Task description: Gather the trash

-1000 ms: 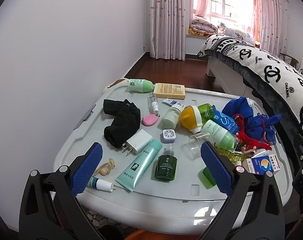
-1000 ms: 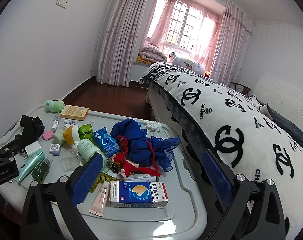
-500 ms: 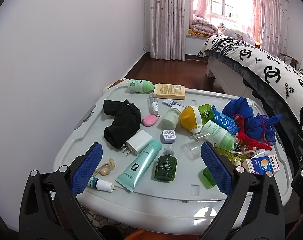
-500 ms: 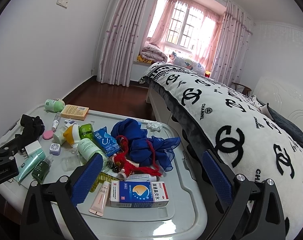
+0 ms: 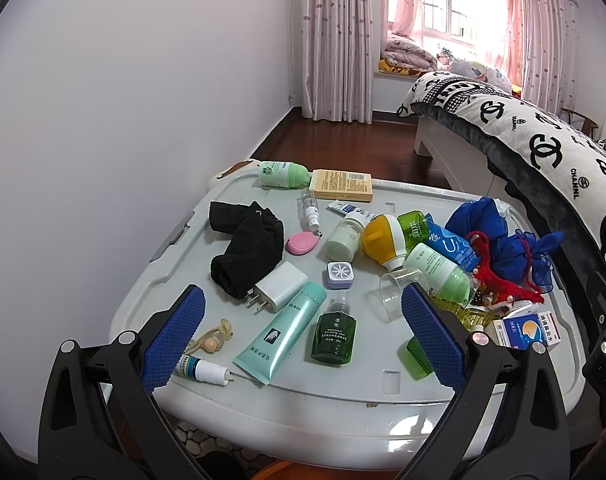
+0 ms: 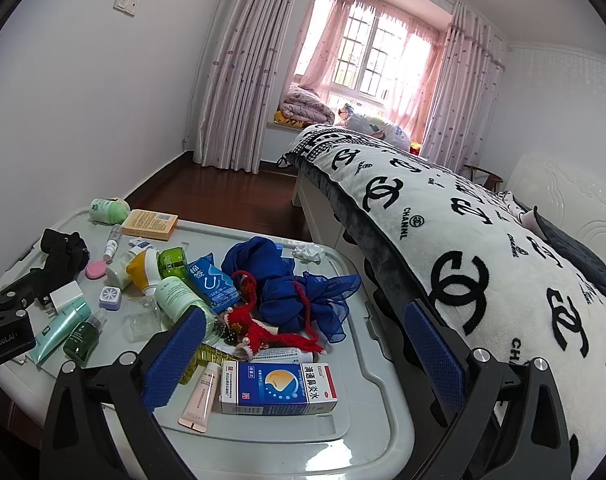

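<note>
A grey plastic bin lid [image 5: 343,396] [image 6: 367,420] is littered with small items. A crumpled white tissue [image 6: 309,252] lies at its far right edge, behind a blue scarf [image 6: 279,280]. A teal tube [image 5: 283,332], a dark green bottle [image 5: 335,332], a white charger [image 5: 281,290] and a blue-and-white medicine box [image 6: 279,388] lie near the front. My left gripper [image 5: 301,338] is open and empty above the lid's front edge. My right gripper [image 6: 303,358] is open and empty above the lid's right front part.
A black sock [image 5: 247,248] lies at the left, a yellow box [image 5: 341,186] and a green bottle [image 5: 281,174] at the back. A bed with a black-and-white cover [image 6: 483,248] stands close on the right. A white wall [image 5: 103,120] is on the left.
Nothing has visibly changed beyond a very slight shift of the views; both grippers stay open and empty above the lid.
</note>
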